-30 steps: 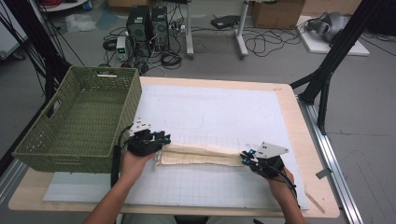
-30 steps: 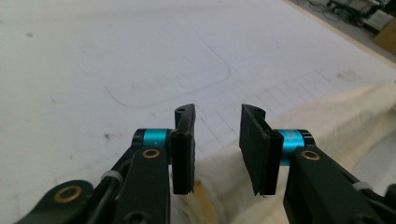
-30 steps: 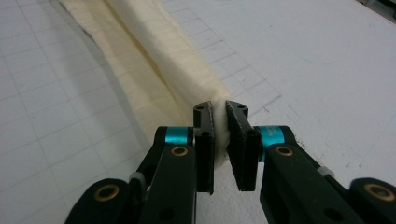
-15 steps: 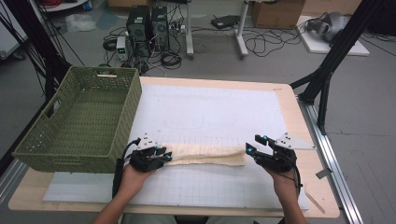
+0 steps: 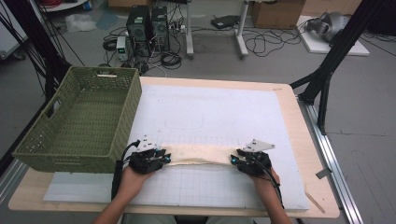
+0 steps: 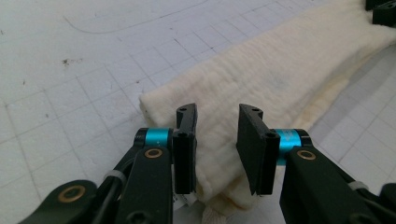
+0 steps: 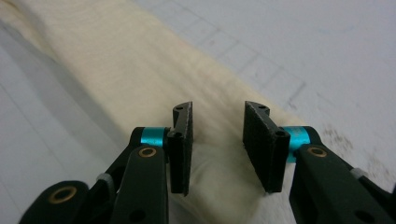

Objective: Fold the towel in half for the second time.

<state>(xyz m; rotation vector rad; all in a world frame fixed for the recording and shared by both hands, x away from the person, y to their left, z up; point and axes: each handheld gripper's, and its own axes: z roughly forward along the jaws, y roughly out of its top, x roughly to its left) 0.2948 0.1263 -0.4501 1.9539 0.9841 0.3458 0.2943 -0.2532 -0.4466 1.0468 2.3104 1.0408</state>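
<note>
A long, folded cream cloth (image 5: 201, 154) lies across the white gridded mat (image 5: 210, 112) near the front. My left gripper (image 5: 163, 158) is at its left end. In the left gripper view the jaws of that gripper (image 6: 217, 116) stand apart, astride the cloth (image 6: 289, 70), with a gap showing. My right gripper (image 5: 236, 160) is at the cloth's right end. Its jaws (image 7: 218, 112) have just been closing, and the cloth's end (image 7: 116, 60) lies between them with space still open beside the pads.
A green woven basket (image 5: 133, 112) stands at the mat's left edge, close behind my left hand. The wooden table (image 5: 299, 121) borders the mat. Cables, computer cases and black frame legs are on the floor beyond it.
My right gripper has come leftward and down onto the cloth's right end. My left gripper has drawn slightly toward the front edge at the cloth's left end. The cloth has stayed in place.
</note>
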